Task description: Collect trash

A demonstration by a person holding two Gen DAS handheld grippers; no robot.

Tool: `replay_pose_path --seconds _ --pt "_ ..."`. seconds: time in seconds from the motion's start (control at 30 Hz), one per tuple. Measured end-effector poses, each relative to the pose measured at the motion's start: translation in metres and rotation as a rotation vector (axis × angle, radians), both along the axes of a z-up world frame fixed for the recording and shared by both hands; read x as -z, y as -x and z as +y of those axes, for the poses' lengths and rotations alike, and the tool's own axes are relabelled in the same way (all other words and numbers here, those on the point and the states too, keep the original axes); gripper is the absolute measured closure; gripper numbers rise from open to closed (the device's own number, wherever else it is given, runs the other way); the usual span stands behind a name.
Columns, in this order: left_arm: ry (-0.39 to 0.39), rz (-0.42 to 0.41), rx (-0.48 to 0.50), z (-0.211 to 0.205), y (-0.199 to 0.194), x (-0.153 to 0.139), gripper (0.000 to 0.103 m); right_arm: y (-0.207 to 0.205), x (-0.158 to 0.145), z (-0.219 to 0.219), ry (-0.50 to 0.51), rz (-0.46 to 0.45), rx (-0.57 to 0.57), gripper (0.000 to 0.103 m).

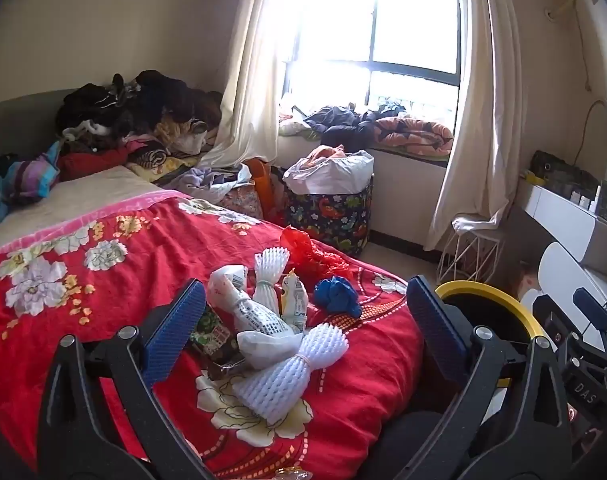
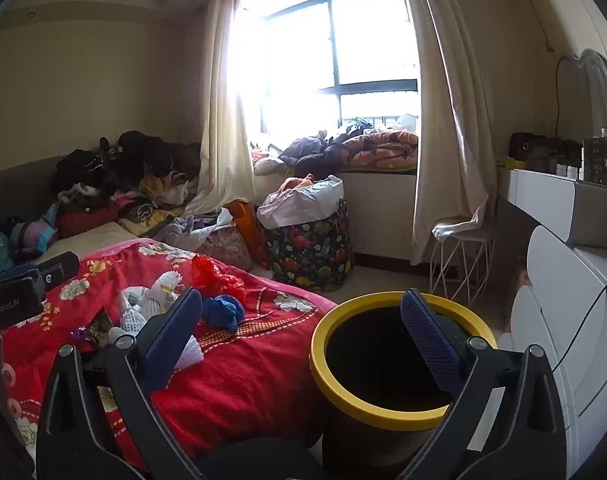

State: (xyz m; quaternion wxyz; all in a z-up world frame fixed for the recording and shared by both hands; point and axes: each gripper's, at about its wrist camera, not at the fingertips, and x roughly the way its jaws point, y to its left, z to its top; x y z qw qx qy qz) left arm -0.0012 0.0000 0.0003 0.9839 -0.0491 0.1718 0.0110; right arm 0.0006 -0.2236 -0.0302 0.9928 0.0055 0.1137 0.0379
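Left claw (image 1: pixel 305 322) hovering over bed (image 1: pixel 83 280), fingers spread wide, gripping nothing. Trash pile (image 1: pixel 271 332) lying on red blanket: foam nets, wrappers, blue wad (image 1: pixel 337 296), red bag (image 1: pixel 311 252). Right claw (image 2: pixel 301 336) gaping, empty, facing yellow-rimmed bin (image 2: pixel 383 360) standing beside bed.

The left wrist view looks slightly downward, close over the red bedspread (image 1: pixel 103 280) toward the window (image 1: pixel 383 32) at upper centre. The right wrist view faces likewise from farther right, above the yellow-rimmed bin (image 2: pixel 323 344). Both share bedspread, bin and window.
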Motion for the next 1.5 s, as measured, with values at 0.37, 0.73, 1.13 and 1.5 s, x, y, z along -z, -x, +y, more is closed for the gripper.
replay_pose_path --seconds 0.37,0.73,1.13,1.5 --pt "0.016 0.005 0.004 -0.008 0.0 -0.006 0.011 0.001 -0.012 -0.005 -0.011 0.002 0.001 0.006" --pt "0.028 -0.006 0.017 -0.007 0.003 -0.008 0.011 0.005 -0.012 -0.003 -0.003 -0.01 0.007 0.006" --pt "0.036 -0.009 0.02 -0.006 0.001 -0.008 0.011 0.005 -0.016 -0.005 -0.001 -0.015 0.01 0.006" --pt "0.037 -0.011 0.019 -0.005 0.002 -0.007 0.011 0.006 -0.015 -0.005 -0.002 -0.017 0.009 0.006"
